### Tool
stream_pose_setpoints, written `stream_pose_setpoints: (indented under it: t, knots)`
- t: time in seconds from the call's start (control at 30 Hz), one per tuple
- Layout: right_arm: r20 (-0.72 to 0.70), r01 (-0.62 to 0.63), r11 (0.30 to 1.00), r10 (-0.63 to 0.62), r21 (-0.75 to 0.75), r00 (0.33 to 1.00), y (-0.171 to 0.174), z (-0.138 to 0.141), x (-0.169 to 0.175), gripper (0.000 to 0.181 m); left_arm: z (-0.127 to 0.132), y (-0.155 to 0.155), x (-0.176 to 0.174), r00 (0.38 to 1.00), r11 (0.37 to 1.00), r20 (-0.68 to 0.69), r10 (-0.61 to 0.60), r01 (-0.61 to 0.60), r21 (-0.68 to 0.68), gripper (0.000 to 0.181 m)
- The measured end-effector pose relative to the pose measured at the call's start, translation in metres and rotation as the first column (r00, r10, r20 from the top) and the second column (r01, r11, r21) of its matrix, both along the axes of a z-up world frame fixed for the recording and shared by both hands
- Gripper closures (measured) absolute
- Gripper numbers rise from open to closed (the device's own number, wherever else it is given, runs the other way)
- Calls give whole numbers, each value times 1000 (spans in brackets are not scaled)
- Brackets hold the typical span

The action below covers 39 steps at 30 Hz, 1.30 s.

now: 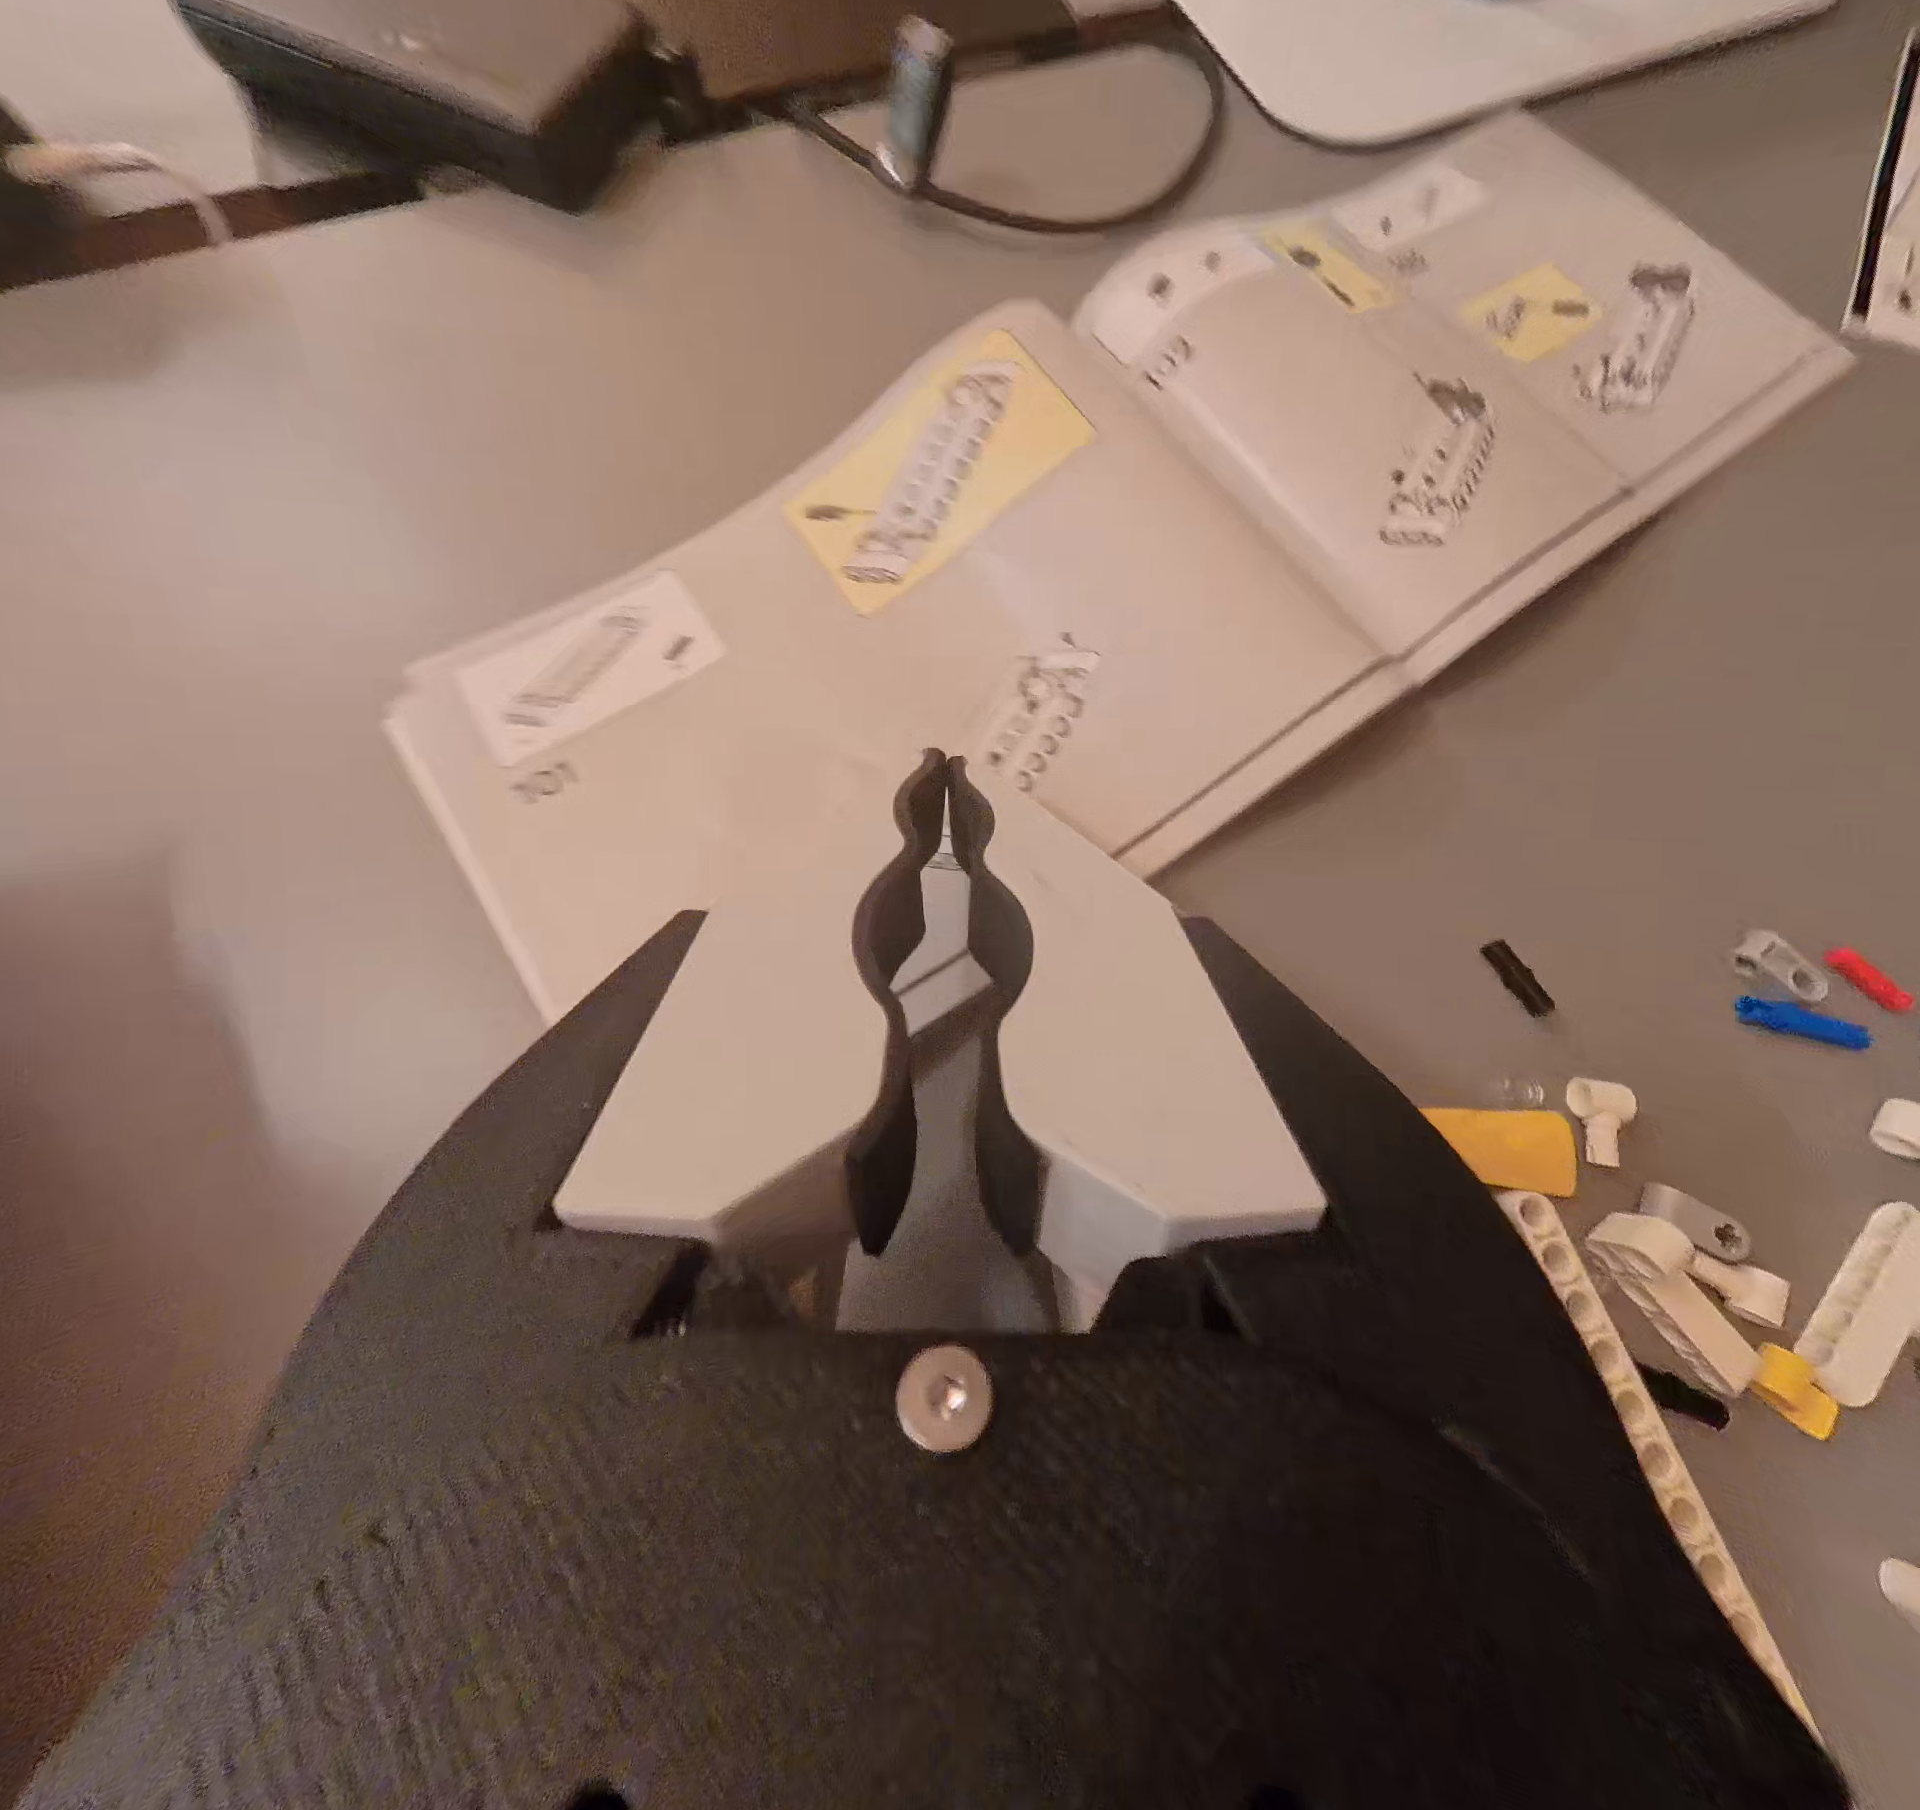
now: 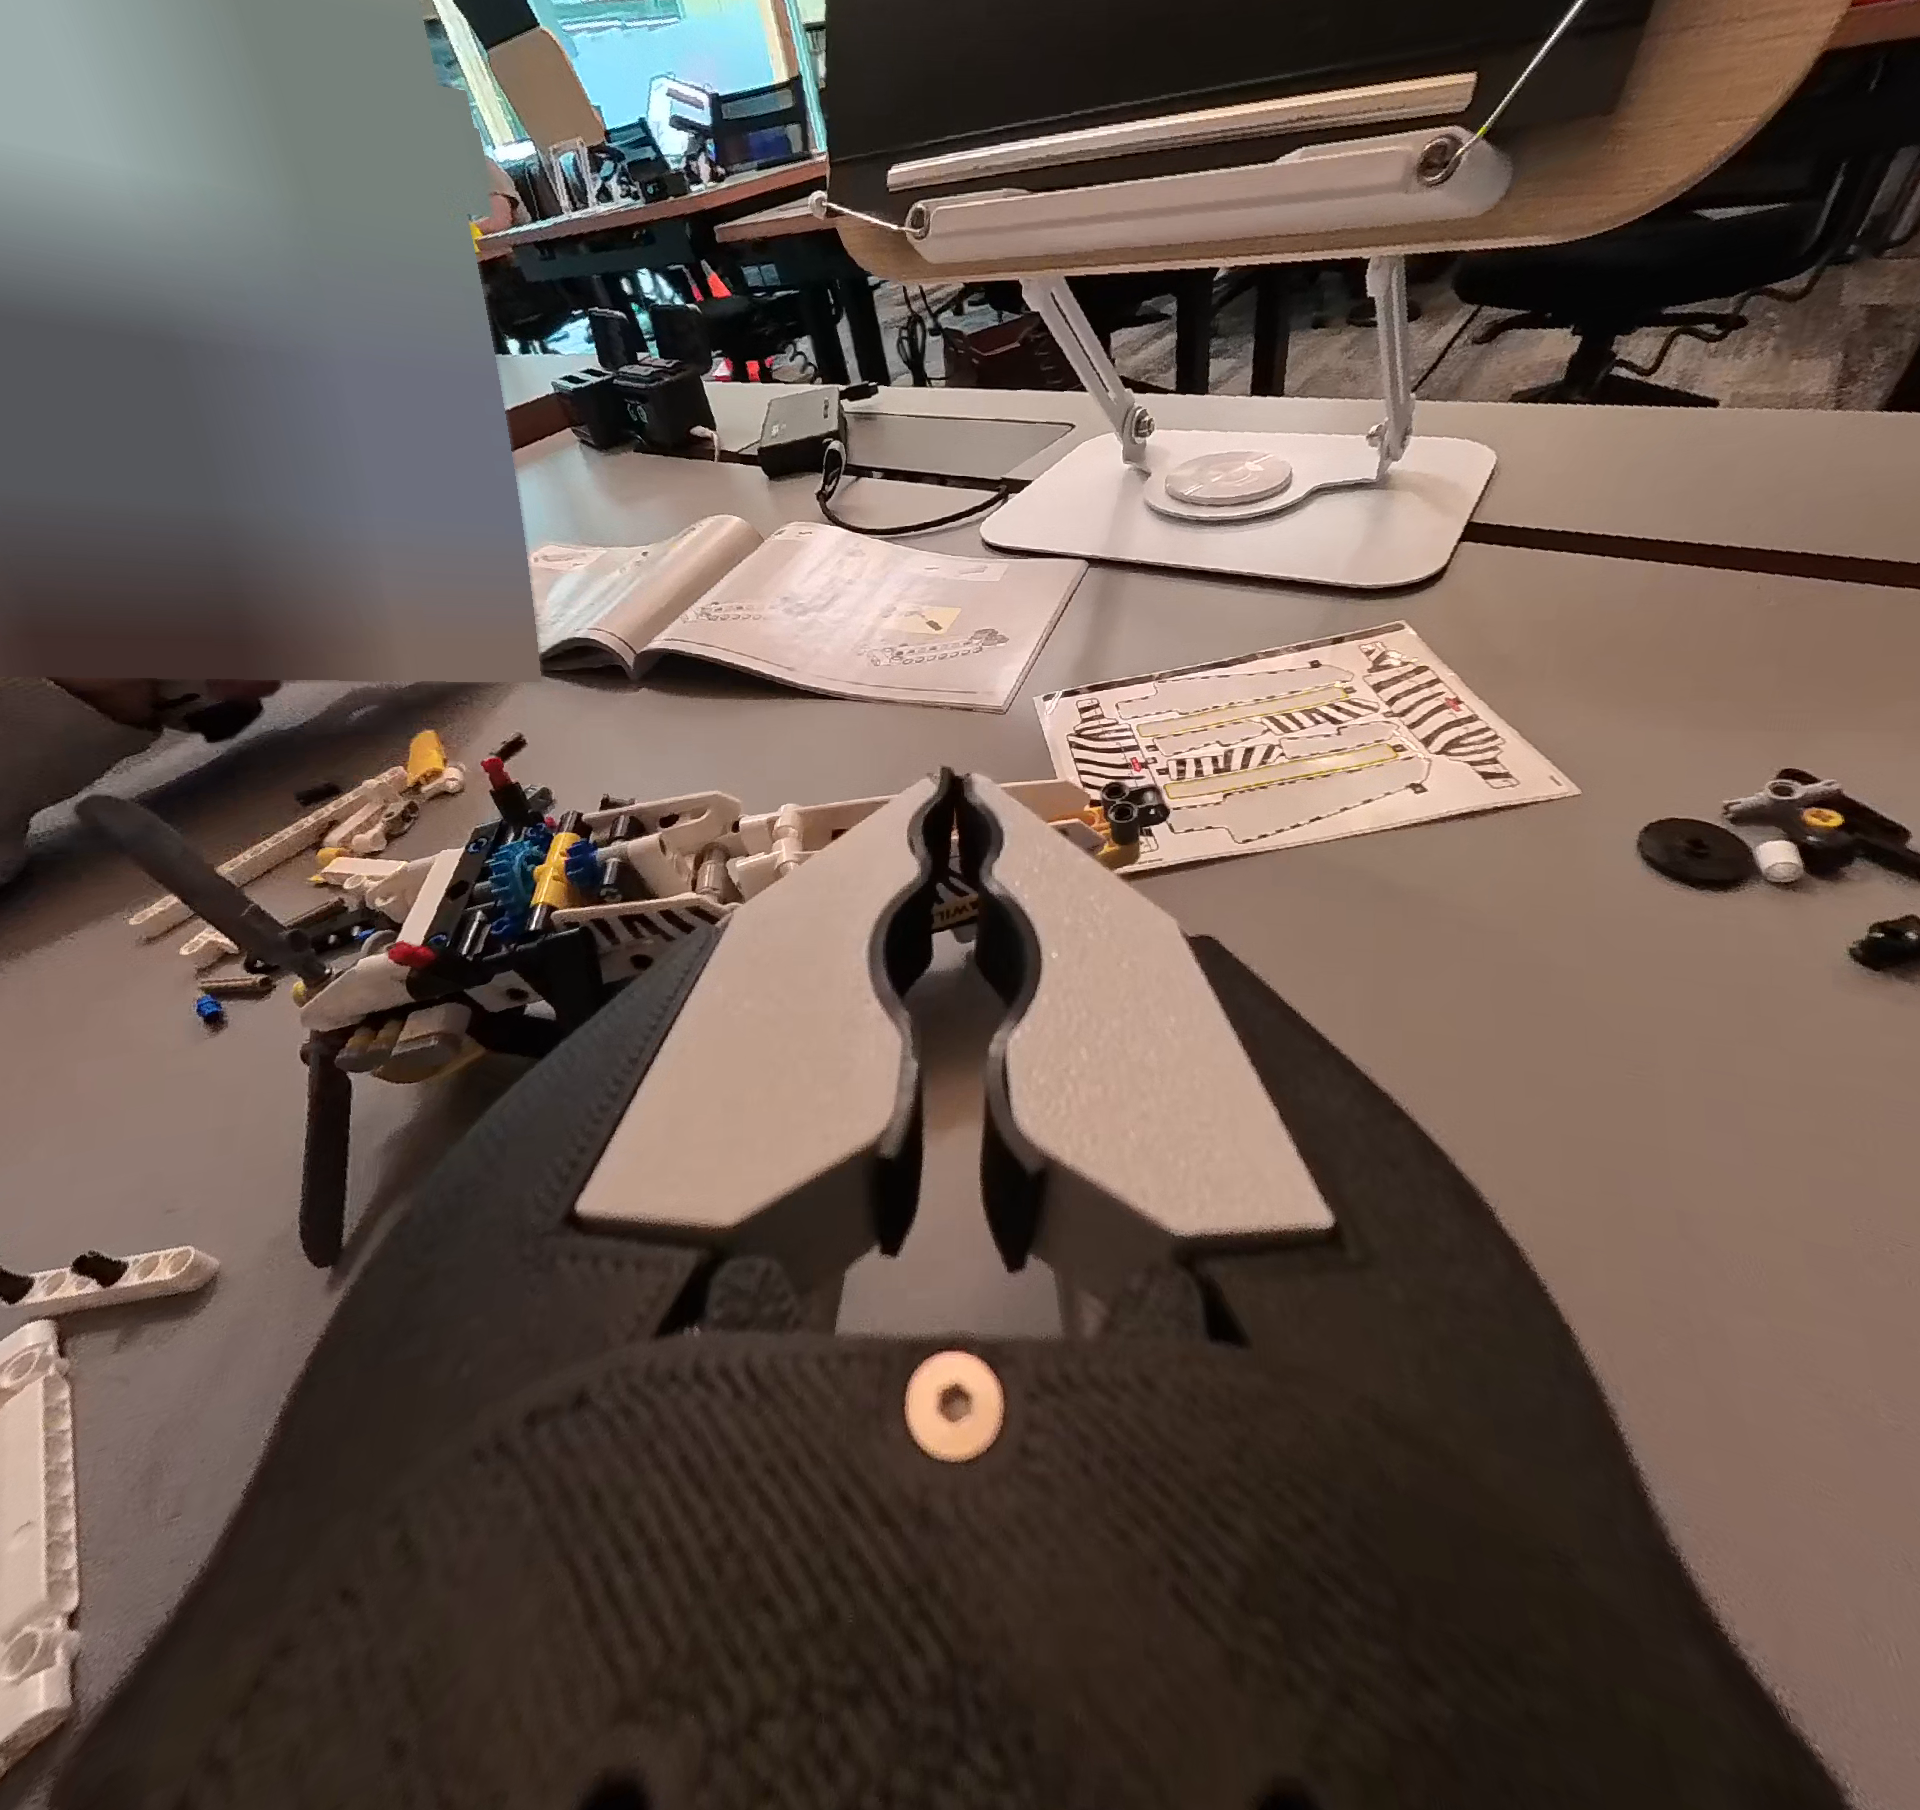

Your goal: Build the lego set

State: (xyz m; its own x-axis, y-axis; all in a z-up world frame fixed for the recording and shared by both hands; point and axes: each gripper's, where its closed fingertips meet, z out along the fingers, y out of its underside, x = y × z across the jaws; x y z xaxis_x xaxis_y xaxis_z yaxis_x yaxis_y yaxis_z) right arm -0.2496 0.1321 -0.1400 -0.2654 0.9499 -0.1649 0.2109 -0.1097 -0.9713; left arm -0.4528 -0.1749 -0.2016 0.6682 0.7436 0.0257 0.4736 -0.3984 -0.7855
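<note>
Left wrist view shows the left tool (image 1: 943, 763) with its two fingers pressed together at the tips and nothing between them, above the open instruction booklet (image 1: 1039, 555) that lies on the grey table (image 1: 312, 410). To the right of the booklet many loose pieces (image 1: 1704, 1251) are scattered: white beams, a yellow panel, a blue pin, a red pin and a small black pin, all apart from the tool.

In the right wrist view the right tool (image 2: 956, 786) is also closed and empty. The half-built model (image 2: 540, 898) stands on the table just beyond and left of its tips, partly hidden by the fingers. A long black blade (image 2: 197, 877) sticks out from its left end, and a sticker sheet (image 2: 1299, 752) lies near it on the right. Some black and grey parts (image 2: 1766, 830) lie well apart, far right.

I judge the model to be light and stiff, but not strong everywhere: the thin blade and the small pins could bend off or pop out under a side push. The best place to hold it seems the white and black frame in the middle, across two flat sides. The single pins are smooth and tiny, so they may slip or roll away; they should be taken across the middle, with the tips only.
</note>
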Motion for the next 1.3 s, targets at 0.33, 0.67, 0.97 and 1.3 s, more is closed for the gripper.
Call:
stream_pose_setpoints:
  t: [0.33, 0.67, 0.97, 1.3]
  knots:
    - [51, -34, 998, 36, -57, 998, -1, -6, -3, 181, -12, -11, -7, 999, 1000, 48, 25, -26, 6, 181]
    - [55, -38, 997, 41, -64, 998, -1, -6, -3, 181, -19, -14, -7, 998, 998, 55, 32, -29, -48, 181]
    - [56, -37, 997, 41, -65, 998, 0, -6, -4, 181, -21, -14, -7, 998, 998, 62, 29, -25, -59, 181]
    - [57, -38, 997, 41, -65, 998, 0, -6, -4, 181, -22, -14, -7, 997, 998, 76, 26, -22, -54, 180]
